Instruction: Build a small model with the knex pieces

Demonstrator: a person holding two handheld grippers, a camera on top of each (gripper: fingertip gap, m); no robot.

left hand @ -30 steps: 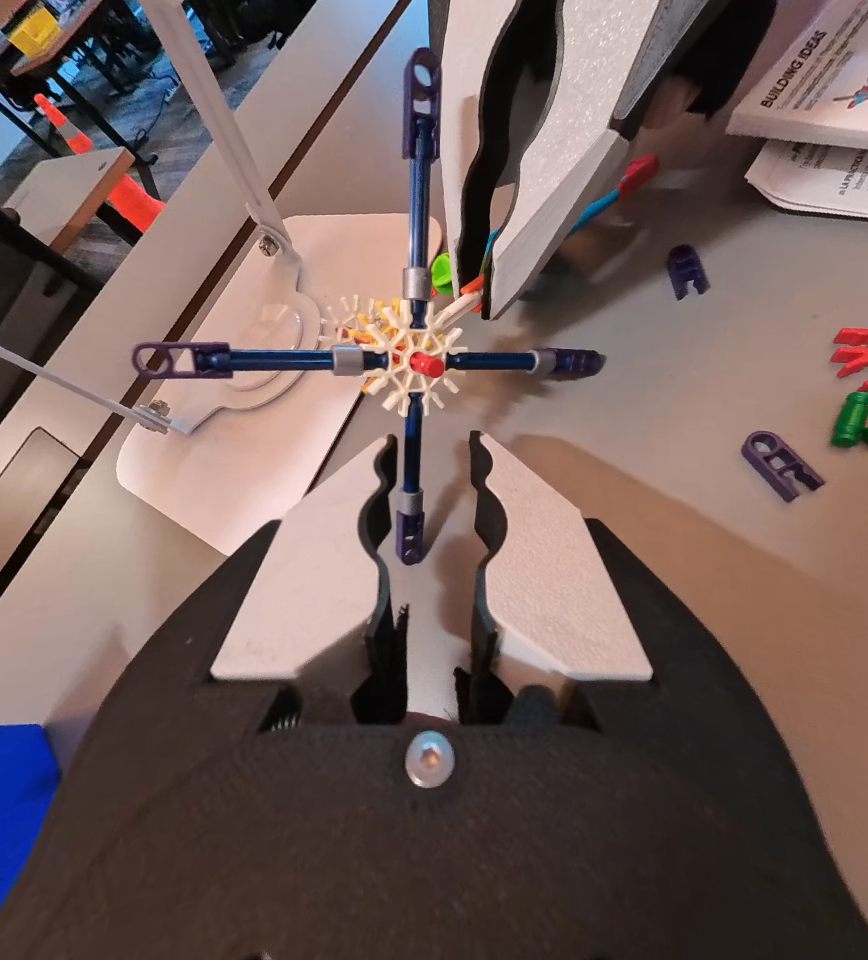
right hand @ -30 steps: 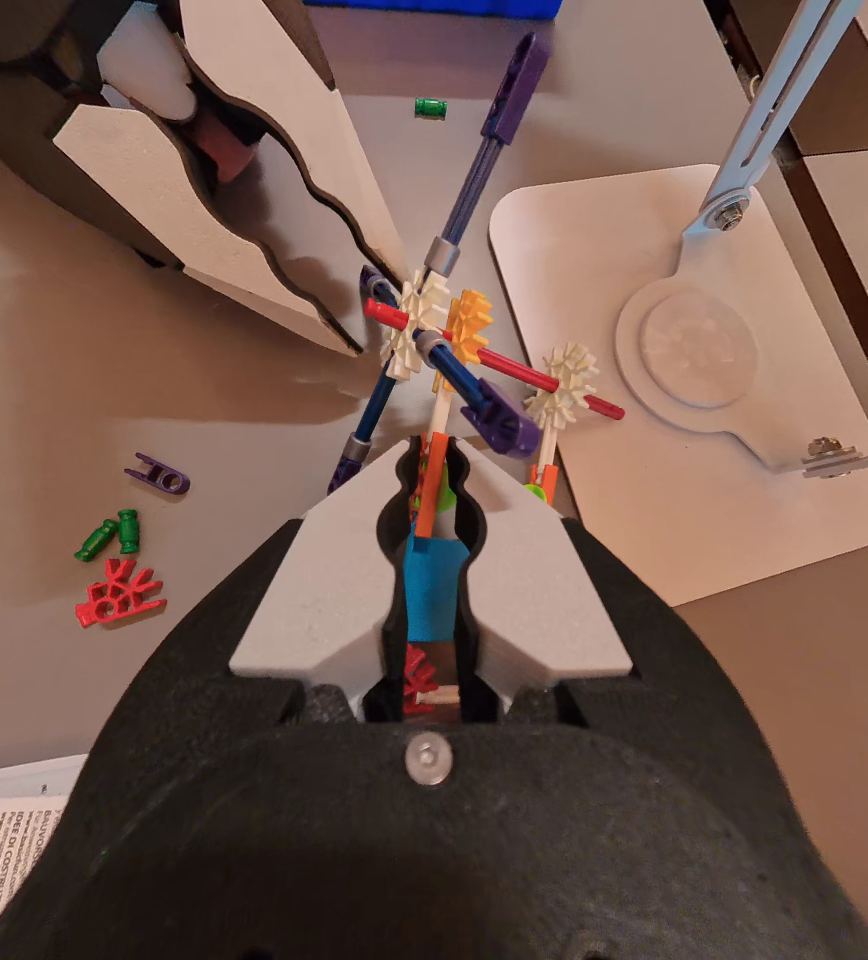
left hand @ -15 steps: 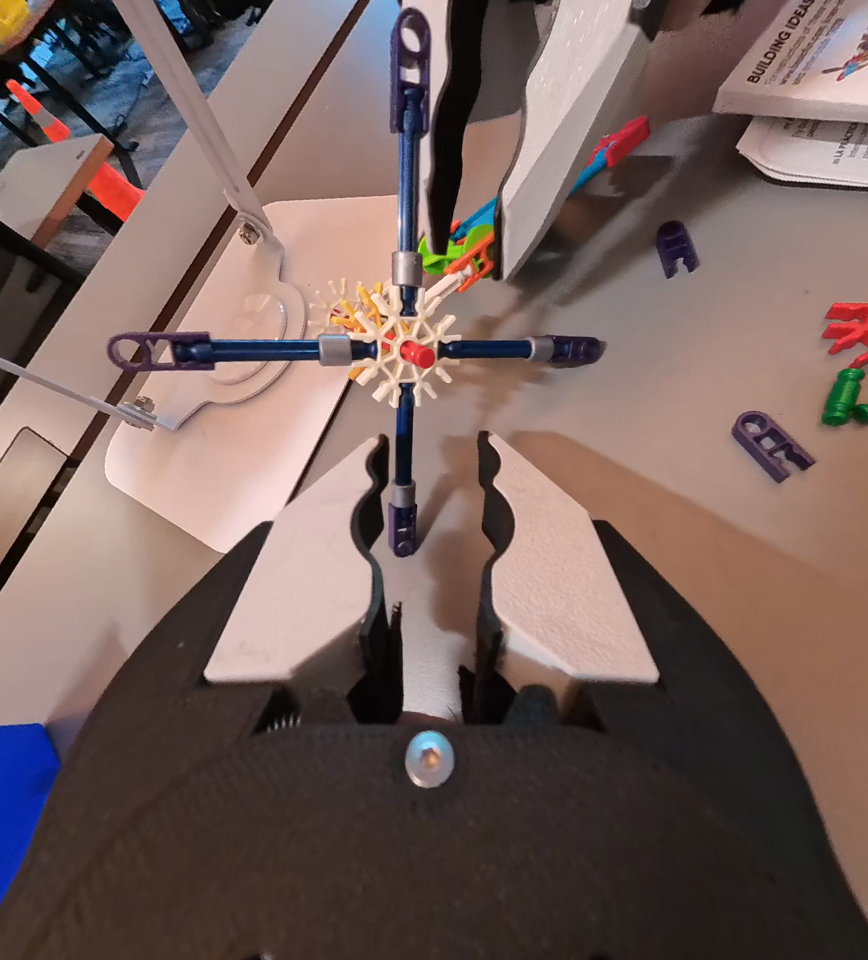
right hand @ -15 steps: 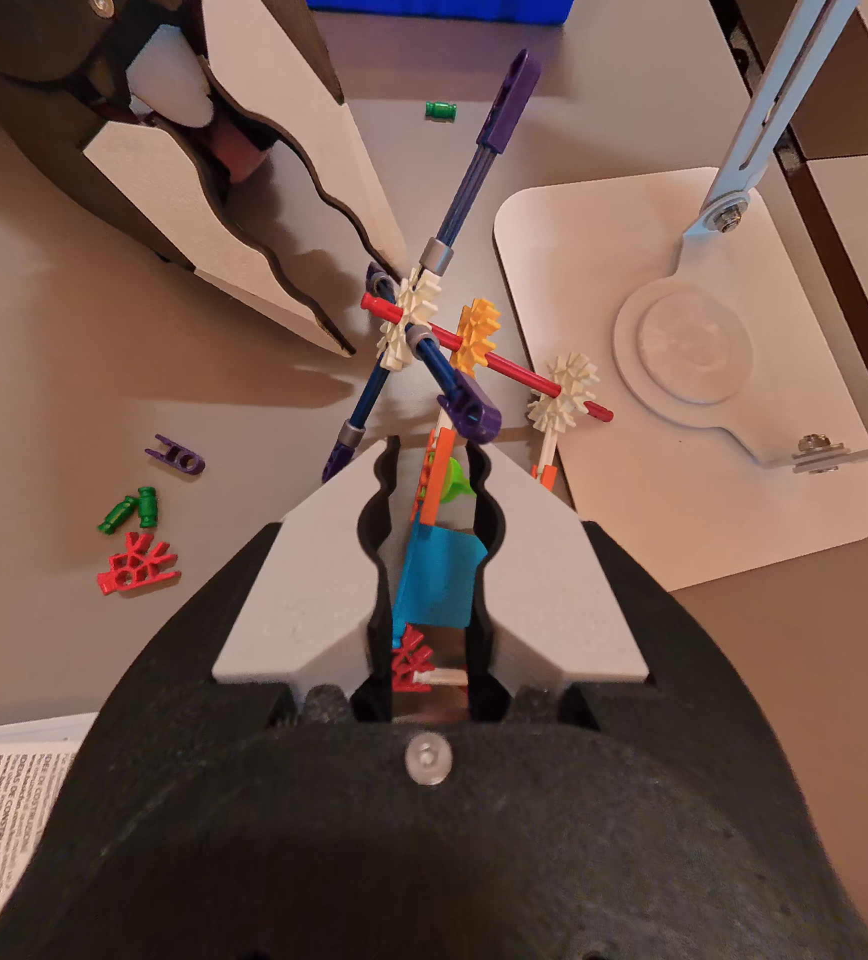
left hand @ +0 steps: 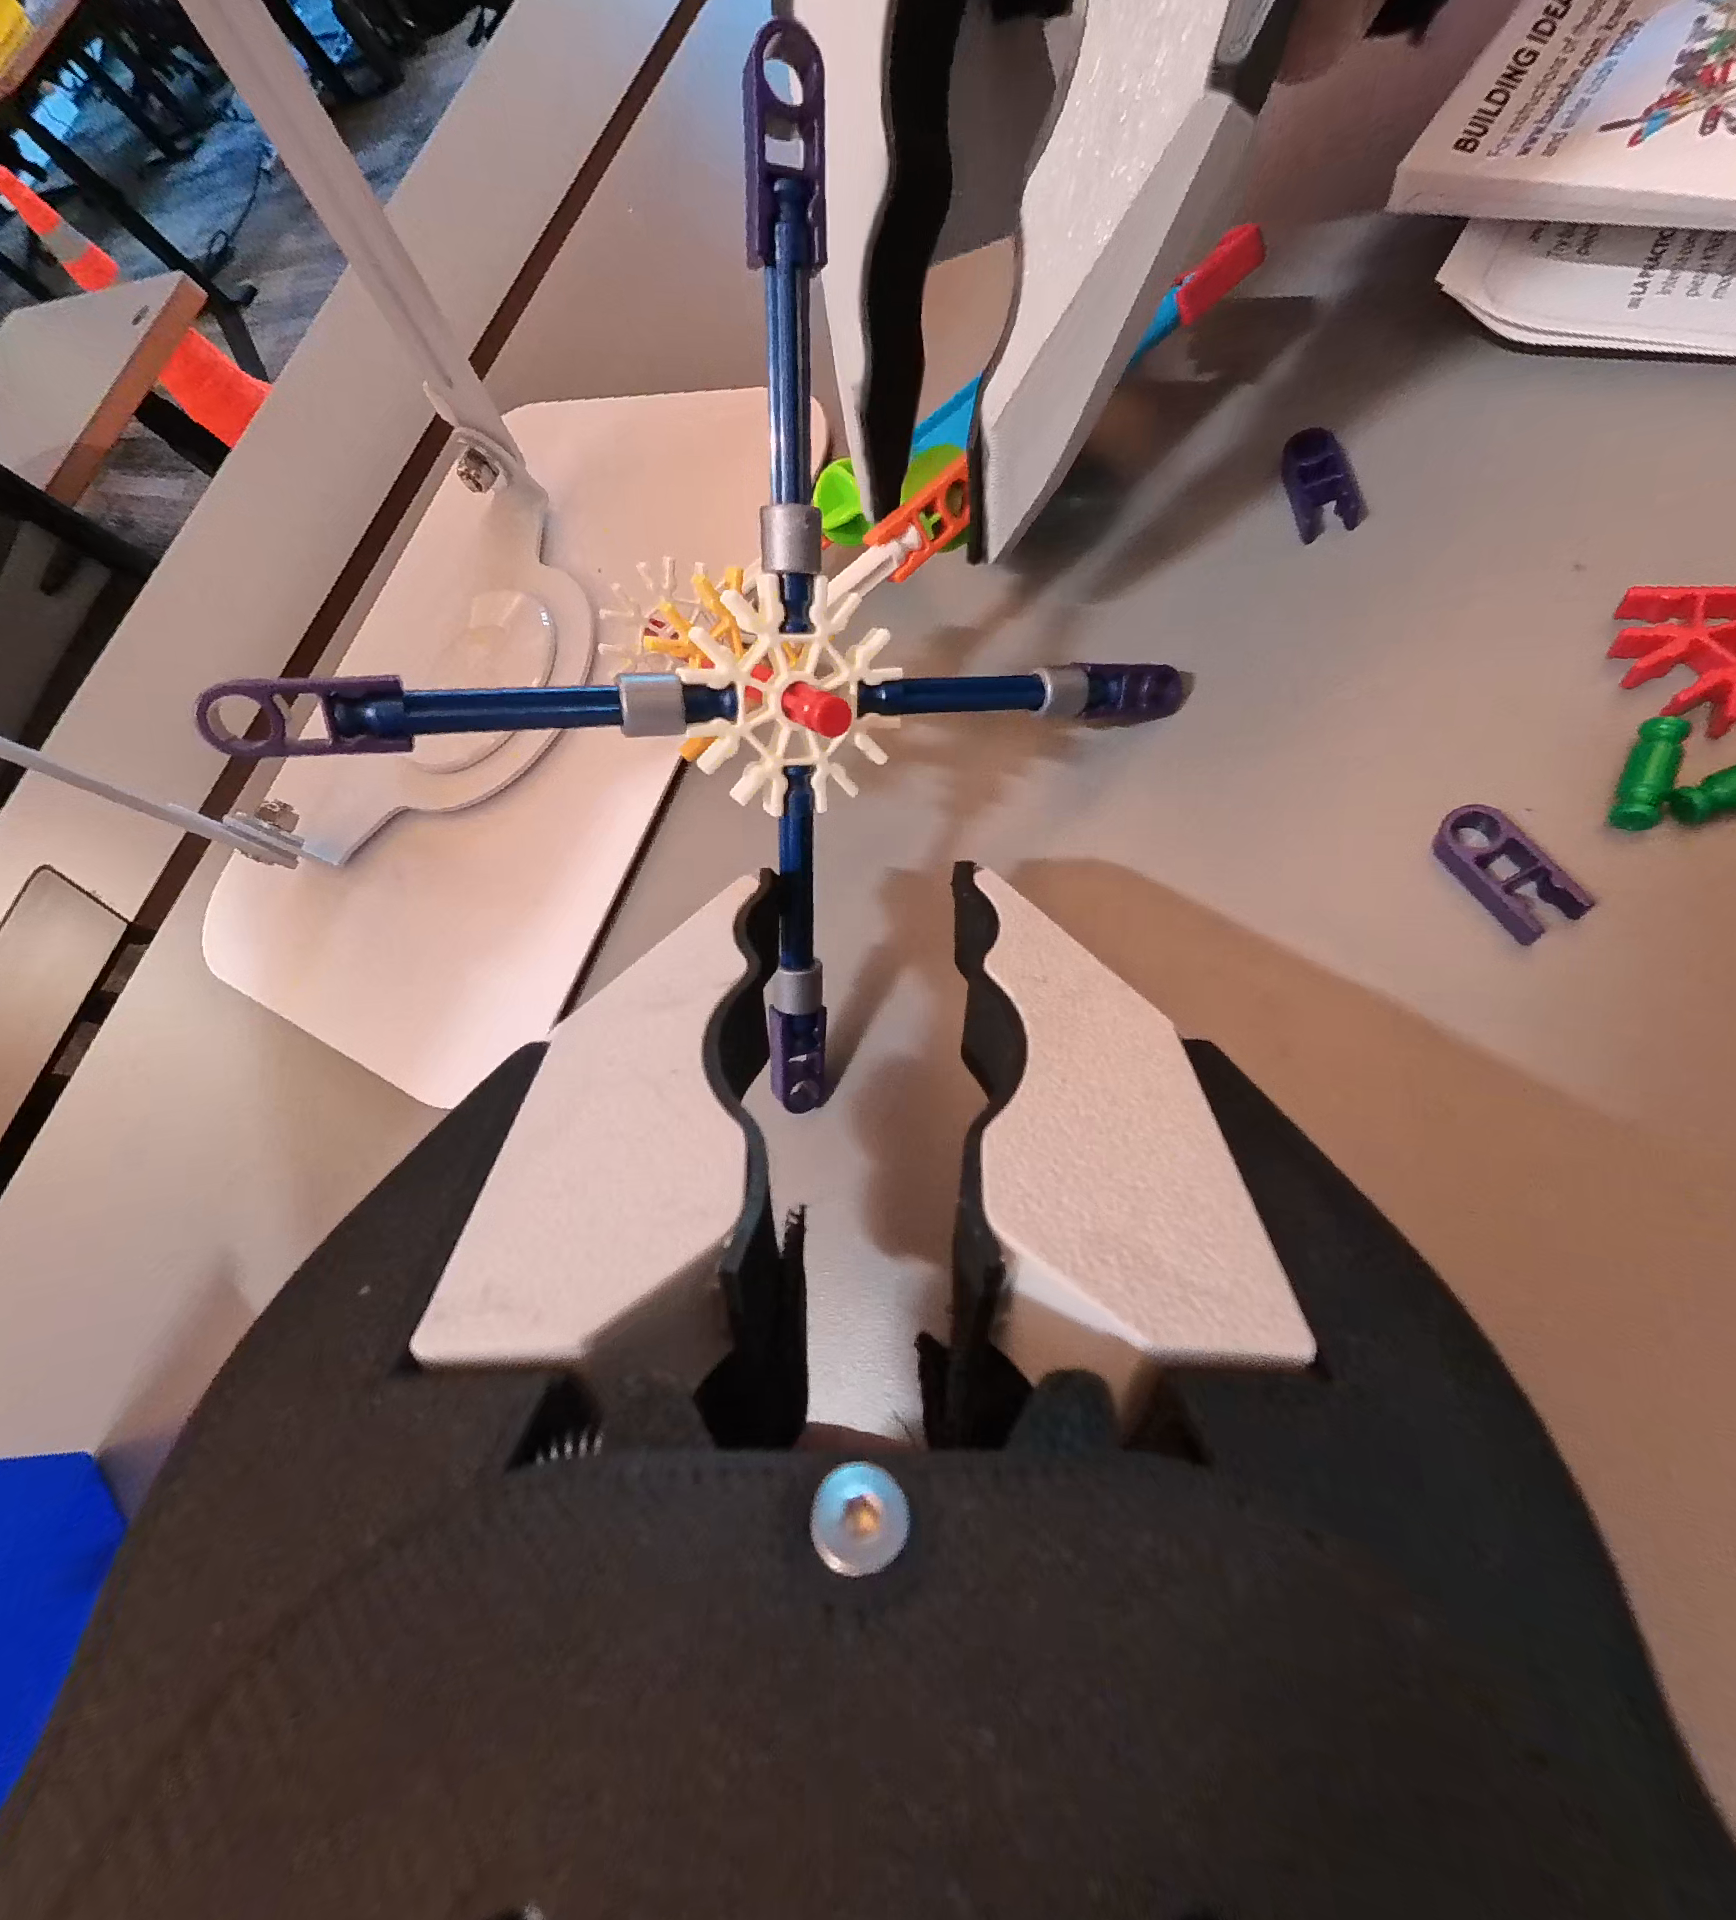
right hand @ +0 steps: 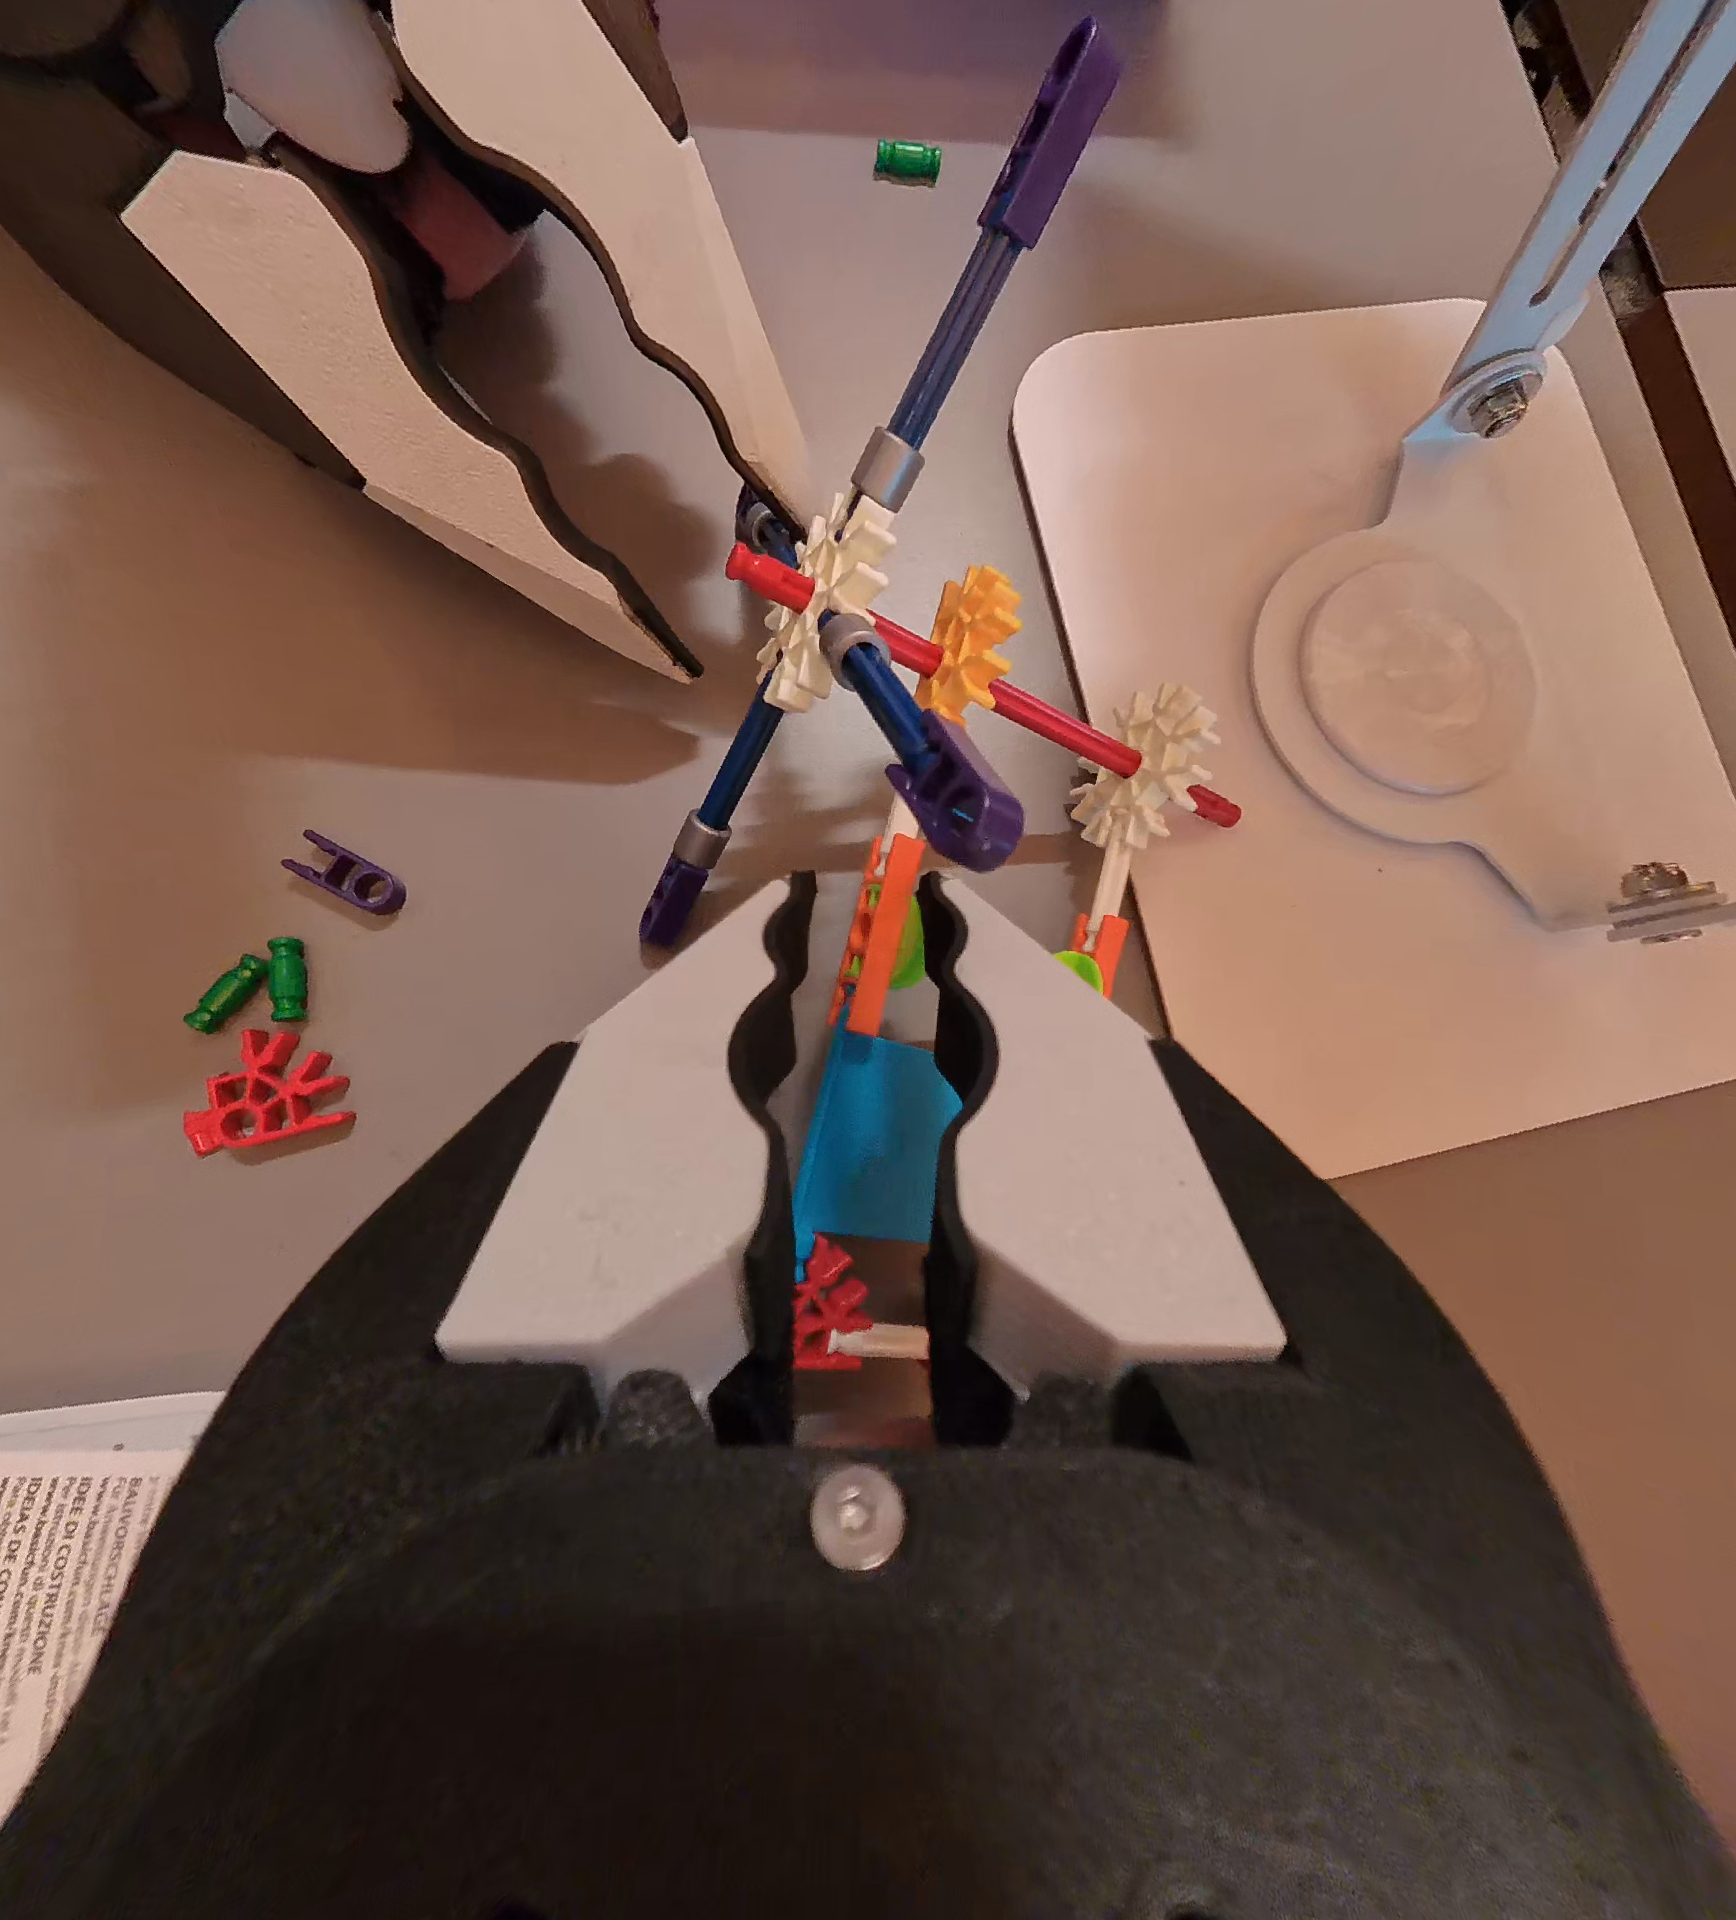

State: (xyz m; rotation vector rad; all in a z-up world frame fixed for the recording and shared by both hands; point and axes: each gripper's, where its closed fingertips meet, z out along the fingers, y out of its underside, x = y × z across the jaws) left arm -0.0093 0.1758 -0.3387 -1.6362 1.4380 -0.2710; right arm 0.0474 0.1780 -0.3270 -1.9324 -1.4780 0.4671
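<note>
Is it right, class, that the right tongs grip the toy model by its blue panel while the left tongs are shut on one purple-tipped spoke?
Not quite. The right tongs do grip the toy model by its blue panel, but the left wrist view shows the left tongs open, a purple-tipped spoke lying loose between them.

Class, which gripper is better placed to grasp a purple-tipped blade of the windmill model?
Left. The left gripper is open, with one blade's purple tip already between its fingers; the right gripper is occupied around the model's blue panel.
</note>
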